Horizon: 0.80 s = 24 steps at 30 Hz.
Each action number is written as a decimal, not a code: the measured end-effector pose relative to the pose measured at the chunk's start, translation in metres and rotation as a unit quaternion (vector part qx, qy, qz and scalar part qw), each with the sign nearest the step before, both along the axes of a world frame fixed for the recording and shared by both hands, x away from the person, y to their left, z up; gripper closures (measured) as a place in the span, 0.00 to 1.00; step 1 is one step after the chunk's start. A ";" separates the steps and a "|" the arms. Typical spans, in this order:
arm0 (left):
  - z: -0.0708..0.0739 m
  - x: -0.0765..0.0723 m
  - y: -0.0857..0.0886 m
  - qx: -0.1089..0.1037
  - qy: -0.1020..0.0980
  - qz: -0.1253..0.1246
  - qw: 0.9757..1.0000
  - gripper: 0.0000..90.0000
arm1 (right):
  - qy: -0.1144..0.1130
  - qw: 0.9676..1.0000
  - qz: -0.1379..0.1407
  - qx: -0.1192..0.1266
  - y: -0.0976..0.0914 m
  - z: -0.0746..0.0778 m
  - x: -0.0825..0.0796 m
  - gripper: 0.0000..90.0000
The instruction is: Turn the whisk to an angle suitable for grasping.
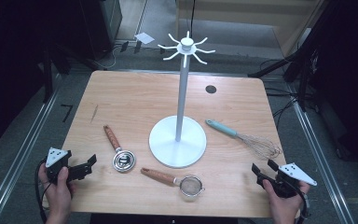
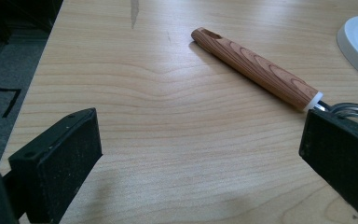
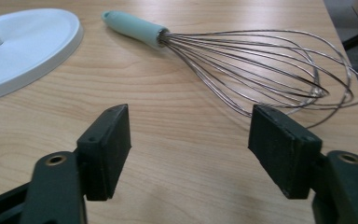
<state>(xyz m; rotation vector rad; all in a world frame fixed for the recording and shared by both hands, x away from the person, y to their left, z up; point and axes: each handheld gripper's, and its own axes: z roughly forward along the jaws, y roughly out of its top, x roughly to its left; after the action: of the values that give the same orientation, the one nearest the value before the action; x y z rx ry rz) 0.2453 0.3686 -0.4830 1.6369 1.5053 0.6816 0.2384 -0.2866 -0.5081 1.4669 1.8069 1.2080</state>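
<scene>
Job: it looks like you are to hang the kitchen tools on the white stand (image 1: 182,93), the one with hooks (image 1: 186,46) at its top.

Done: nothing is hung yet. All the hooks are bare.

Left: three tools lie flat on the counter (image 1: 135,98), so all the hanging is to come.

Left gripper (image 1: 87,166): you hold it low at the near edge of the counter. Its jaws are wide apart and hold nothing.

Right gripper (image 1: 263,170): you hold it low at the near edge too. Its jaws are wide apart and hold nothing.

Coil whisk (image 1: 119,150): it lies just ahead of your left gripper. In the left gripper view its wooden handle (image 2: 256,69) runs away from the gripper, and its metal end is tucked behind the jaw on that view's right side.

Balloon whisk (image 1: 244,139): it lies just ahead of your right gripper. In the right gripper view its wires (image 3: 261,65) are near the jaws and its green handle (image 3: 133,27) points away.

Strainer (image 1: 175,180): it lies between your two grippers, near the front edge, just before the round base (image 1: 177,144) of the stand.

Next, I think: close a gripper on the handle nearest to it, then lift that tool up to a hook.
</scene>
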 end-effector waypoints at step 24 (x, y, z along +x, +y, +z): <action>0.000 -0.001 0.000 -0.002 0.002 0.002 1.000 0.00 | 0.051 0.982 0.129 -0.128 0.030 0.045 0.013 0.34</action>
<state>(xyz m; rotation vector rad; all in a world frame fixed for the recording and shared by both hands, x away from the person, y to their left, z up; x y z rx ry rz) 0.2442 0.3684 -0.4831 1.6343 1.5115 0.6775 0.2515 -0.2562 -0.4632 1.1959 2.1853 0.9832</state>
